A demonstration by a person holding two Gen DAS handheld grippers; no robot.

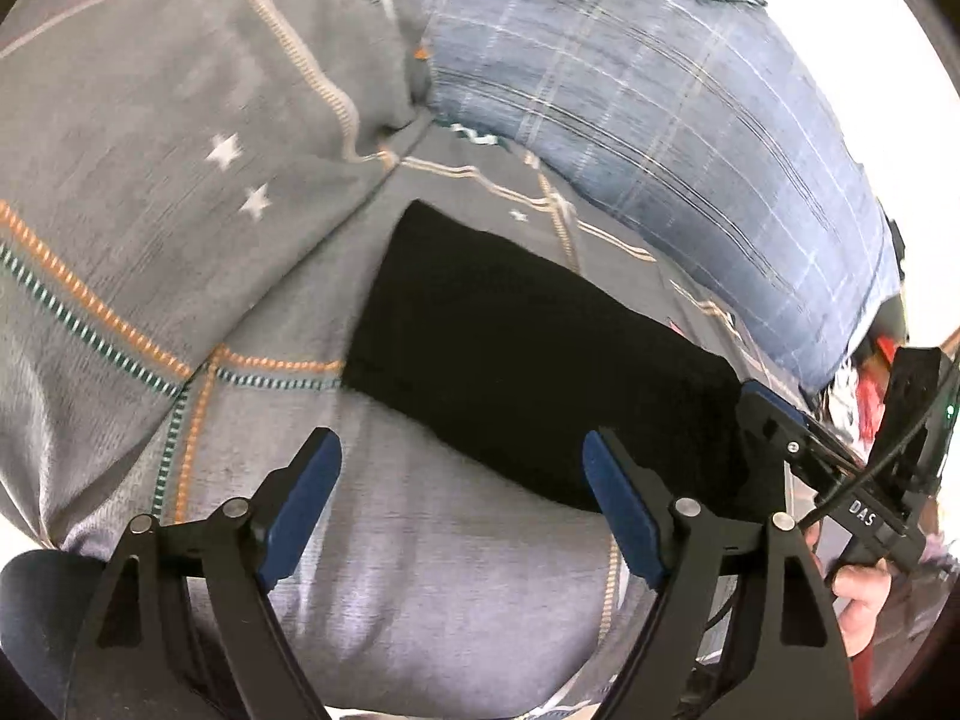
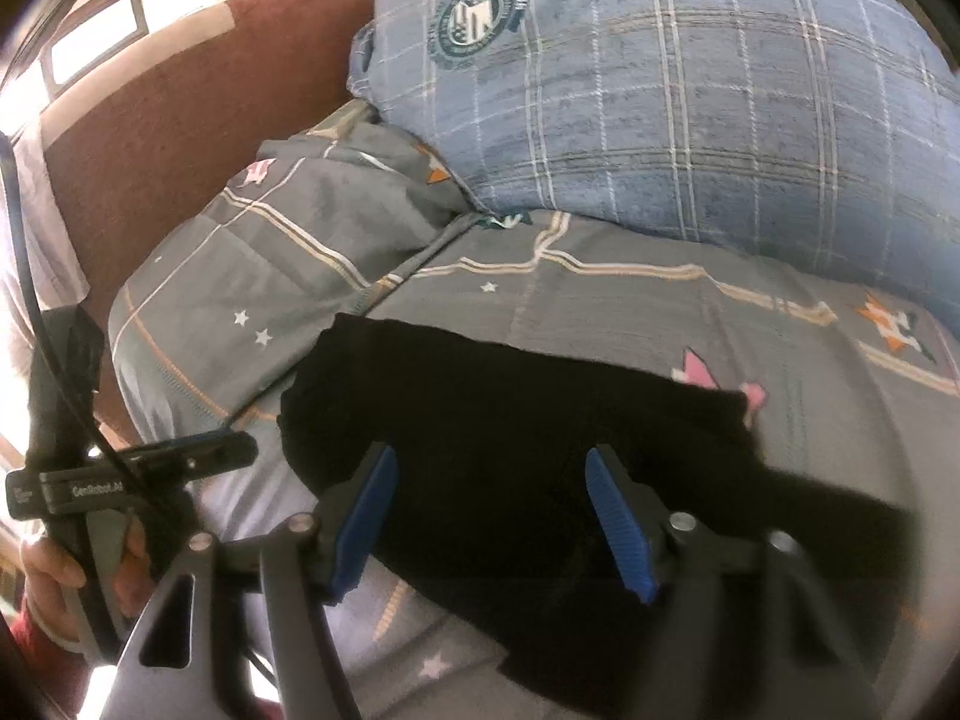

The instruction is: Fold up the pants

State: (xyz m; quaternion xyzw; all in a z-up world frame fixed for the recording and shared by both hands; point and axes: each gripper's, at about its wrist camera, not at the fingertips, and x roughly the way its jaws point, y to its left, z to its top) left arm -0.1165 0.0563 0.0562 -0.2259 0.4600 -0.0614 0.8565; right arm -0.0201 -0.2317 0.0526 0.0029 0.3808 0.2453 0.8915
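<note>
The black pants (image 1: 516, 348) lie folded into a long band on the grey patterned bedspread (image 1: 180, 240). In the right wrist view the pants (image 2: 510, 420) spread across the lower middle. My left gripper (image 1: 462, 480) is open and empty, hovering just short of the pants' near edge. My right gripper (image 2: 492, 492) is open and empty, directly over the pants. The right gripper also shows in the left wrist view (image 1: 780, 420) at the pants' right end. The left gripper shows in the right wrist view (image 2: 204, 450) at the pants' left end.
A blue plaid pillow (image 2: 690, 90) lies behind the pants, also in the left wrist view (image 1: 660, 108). A grey pillow (image 2: 288, 228) sits to its left. A brown headboard (image 2: 168, 108) stands at the far left. The person's hands (image 2: 42, 564) hold the gripper handles.
</note>
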